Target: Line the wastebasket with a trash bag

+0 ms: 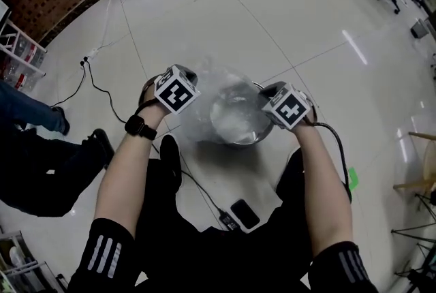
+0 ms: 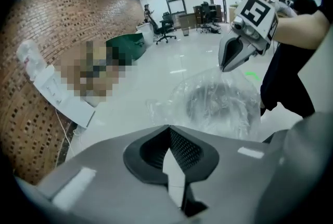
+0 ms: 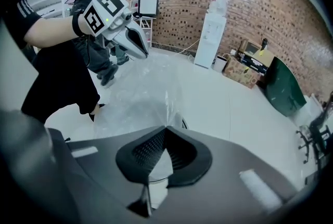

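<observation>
Left gripper (image 2: 169, 128) clamped on trash bag (image 1: 199, 120) edge, right gripper (image 3: 165, 129) clamped on opposite edge, above wastebasket (image 1: 238, 140).

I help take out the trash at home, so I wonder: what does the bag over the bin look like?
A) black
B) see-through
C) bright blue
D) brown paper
B: the trash bag is clear film, and the shiny metal wastebasket shows right through it.
</observation>
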Available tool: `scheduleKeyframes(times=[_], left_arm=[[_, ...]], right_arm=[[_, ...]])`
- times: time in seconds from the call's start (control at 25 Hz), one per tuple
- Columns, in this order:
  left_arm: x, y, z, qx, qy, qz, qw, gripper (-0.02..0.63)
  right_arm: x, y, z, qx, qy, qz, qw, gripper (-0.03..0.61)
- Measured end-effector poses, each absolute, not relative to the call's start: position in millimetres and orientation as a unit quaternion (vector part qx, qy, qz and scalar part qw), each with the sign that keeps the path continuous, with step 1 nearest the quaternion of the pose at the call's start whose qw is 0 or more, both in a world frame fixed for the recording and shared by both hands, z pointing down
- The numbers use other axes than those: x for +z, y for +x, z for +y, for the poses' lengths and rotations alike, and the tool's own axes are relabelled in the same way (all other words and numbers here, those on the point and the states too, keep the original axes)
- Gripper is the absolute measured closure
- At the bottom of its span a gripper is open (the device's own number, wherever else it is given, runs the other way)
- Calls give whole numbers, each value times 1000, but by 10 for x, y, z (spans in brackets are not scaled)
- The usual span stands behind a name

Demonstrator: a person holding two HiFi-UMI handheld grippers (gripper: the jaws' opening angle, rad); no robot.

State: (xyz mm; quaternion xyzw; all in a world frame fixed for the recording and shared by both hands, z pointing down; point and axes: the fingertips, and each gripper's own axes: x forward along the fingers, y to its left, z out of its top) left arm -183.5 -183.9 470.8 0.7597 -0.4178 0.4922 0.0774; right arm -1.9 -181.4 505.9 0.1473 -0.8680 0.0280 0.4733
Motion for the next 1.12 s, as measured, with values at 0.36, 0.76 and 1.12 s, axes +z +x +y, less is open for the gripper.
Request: scheduleKeyframes(times=[0.36,0.76,1.12], left_arm=[[4632,-1027,-1650,473,825,-306,49,620],[4825,-933,-1687,468,832,-286,86,620],[5055,-946,-1728,494,818,-275,107,620]], right_arm=[[5859,-281,-1526,-41,75,-827,555,571],[7034,-606,-1306,-105,-24,-784,611,571],[7326,-753,-1222,-69,-80,-782,614,483]])
